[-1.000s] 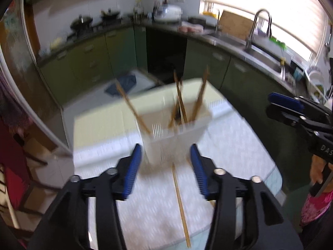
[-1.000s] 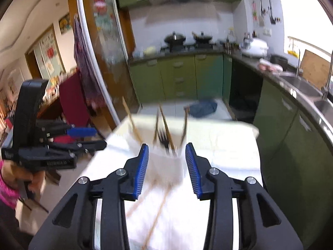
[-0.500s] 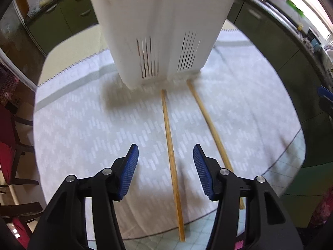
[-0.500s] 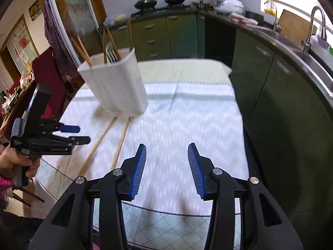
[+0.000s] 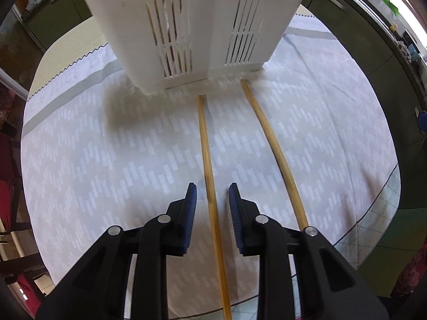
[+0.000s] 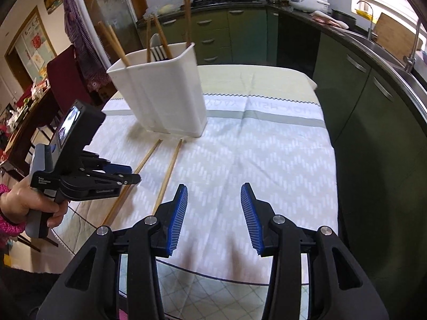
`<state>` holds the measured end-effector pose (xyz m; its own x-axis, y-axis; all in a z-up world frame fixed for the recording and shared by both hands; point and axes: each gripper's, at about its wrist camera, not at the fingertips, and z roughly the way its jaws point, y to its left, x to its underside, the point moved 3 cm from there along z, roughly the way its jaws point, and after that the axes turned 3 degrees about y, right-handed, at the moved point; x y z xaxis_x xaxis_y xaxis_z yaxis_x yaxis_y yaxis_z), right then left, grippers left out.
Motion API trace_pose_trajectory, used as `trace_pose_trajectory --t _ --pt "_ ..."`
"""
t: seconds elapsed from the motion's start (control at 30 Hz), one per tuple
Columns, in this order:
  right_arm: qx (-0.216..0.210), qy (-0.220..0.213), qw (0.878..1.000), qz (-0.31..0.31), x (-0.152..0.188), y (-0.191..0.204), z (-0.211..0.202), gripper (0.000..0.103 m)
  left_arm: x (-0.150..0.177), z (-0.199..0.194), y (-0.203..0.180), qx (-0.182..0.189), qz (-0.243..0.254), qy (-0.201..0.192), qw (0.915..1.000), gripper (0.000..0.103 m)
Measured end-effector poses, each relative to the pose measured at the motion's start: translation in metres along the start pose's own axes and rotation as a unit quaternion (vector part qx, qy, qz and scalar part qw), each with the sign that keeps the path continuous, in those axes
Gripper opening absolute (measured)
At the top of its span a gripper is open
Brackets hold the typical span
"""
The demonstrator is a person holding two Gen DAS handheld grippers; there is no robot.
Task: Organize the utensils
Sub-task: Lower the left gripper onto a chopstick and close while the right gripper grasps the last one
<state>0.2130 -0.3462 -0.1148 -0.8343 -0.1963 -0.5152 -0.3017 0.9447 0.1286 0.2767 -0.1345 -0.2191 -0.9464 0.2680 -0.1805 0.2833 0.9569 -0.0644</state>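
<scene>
Now the left tool (image 5: 212, 196) was closing around one chopstick (image 5: 206, 157), pads seemingly not touching yet; off-centre, it could roll toward the second chopstick (image 5: 269, 138). The right tool (image 6: 214, 208) stayed spread, empty.

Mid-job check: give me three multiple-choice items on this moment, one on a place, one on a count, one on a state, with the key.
1. The left gripper straddles:
A. the left chopstick
B. the right chopstick
C. the caddy rim

2. Chopsticks lying on the tablecloth:
A. one
B. two
C. four

3. The right gripper is:
A. shut on a fork
B. shut on a chopstick
C. open, holding nothing

Key: 1 A, the stick runs between its closing jaws. 2 B, two lie before the white utensil caddy. 3 C, only cloth shows between its pads.
</scene>
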Motion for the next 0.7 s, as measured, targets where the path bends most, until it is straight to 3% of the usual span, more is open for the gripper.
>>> trace_pose_trajectory --t 0.23,0.43,0.53,0.7 --pt "-0.001 0.024 1.0 -0.02 -0.004 0.024 0.03 0.042 -0.003 0.004 0.001 -0.011 0.007 -0.004 0.9999 0.008" --pt "-0.006 0.074 0.997 -0.034 -0.006 0.049 0.082 0.041 0.008 0.002 0.02 -0.017 0.003 -0.001 0.9999 0.007" --pt "-0.012 0.097 0.994 -0.044 -0.007 0.063 0.103 0.031 0.014 -0.001 0.035 -0.023 -0.008 -0.001 0.9997 0.007" --pt "-0.003 0.116 0.992 -0.052 -0.012 0.077 0.125 0.03 0.02 -0.001 0.054 -0.027 -0.024 -0.005 0.9993 0.007"
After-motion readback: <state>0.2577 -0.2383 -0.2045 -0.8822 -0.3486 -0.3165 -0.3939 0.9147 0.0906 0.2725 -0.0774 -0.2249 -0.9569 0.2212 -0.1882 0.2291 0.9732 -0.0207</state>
